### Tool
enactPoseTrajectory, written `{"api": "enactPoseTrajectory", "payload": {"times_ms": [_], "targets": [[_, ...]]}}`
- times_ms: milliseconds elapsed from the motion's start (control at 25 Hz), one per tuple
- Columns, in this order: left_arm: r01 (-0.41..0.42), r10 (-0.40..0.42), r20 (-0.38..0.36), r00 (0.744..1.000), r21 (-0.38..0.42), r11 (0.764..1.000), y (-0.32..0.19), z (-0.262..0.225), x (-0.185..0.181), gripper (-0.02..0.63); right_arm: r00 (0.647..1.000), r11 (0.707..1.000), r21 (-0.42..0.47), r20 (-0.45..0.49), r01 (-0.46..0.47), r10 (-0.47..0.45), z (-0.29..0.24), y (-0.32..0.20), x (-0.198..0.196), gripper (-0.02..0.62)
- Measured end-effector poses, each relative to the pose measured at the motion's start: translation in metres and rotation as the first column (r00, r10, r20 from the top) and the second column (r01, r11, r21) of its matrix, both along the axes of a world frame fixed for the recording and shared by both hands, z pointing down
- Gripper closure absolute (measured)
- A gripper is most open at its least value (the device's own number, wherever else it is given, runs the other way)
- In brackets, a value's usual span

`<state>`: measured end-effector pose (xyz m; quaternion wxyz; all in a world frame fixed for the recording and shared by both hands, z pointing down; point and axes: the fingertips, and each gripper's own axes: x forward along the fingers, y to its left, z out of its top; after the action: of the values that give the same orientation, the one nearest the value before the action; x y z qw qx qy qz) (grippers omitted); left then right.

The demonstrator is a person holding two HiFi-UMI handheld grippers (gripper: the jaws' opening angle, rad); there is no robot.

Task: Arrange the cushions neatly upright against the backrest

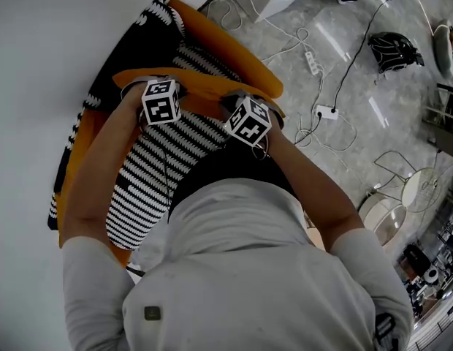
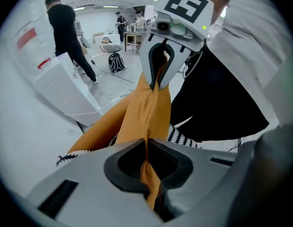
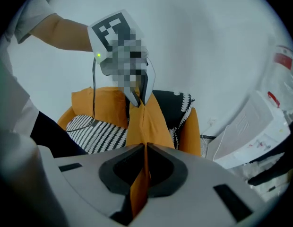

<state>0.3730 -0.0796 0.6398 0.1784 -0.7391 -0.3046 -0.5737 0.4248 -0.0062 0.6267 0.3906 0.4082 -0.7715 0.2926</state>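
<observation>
An orange cushion (image 1: 204,86) is held up by its top edge over the seat of an orange armchair (image 1: 237,50). My left gripper (image 2: 147,163) is shut on that orange fabric, and my right gripper (image 3: 143,167) is shut on the same edge a short way along it. In the head view the left gripper (image 1: 161,99) and right gripper (image 1: 248,120) sit side by side on the cushion. A black-and-white striped cushion (image 1: 157,170) lies on the seat below. A black cushion with white zigzag trim (image 1: 139,42) leans at the backrest.
A white wall runs along the left of the chair. Cables and a power strip (image 1: 312,61) lie on the grey floor to the right, with a black bag (image 1: 393,50) beyond. A white board (image 2: 66,96) leans nearby, and a person (image 2: 66,27) stands behind it.
</observation>
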Motion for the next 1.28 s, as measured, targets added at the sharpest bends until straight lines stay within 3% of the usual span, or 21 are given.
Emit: {"api": "enactPoseTrajectory", "payload": {"times_ms": [240,440,680,920,1280], "targets": [[0.152,-0.151,-0.069,0.986,0.007,0.988,0.011,-0.042,-0.039,0.583,0.993,0.993,0.039,-0.038,0.115,-0.113,-0.041,0.004,-0.029,0.56],[0.295,-0.294,-0.129,0.947,-0.008,0.955,0.021,-0.067,-0.073,0.583,0.97,0.97,0.079,-0.093,0.231,-0.223,-0.069,0.007,-0.055,0.56],[0.406,-0.401,-0.178,0.899,-0.008,0.914,0.024,-0.097,-0.1,0.583,0.935,0.933,0.117,-0.146,0.341,-0.323,-0.1,0.002,-0.076,0.56],[0.519,-0.511,-0.191,0.838,-0.013,0.855,0.02,-0.118,-0.118,0.583,0.885,0.876,0.149,-0.153,0.46,-0.439,-0.115,-0.014,-0.087,0.558],[0.678,-0.669,-0.171,0.723,-0.008,0.735,0.007,-0.116,-0.114,0.583,0.777,0.759,0.165,-0.127,0.629,-0.616,-0.111,-0.045,-0.074,0.558]]}}
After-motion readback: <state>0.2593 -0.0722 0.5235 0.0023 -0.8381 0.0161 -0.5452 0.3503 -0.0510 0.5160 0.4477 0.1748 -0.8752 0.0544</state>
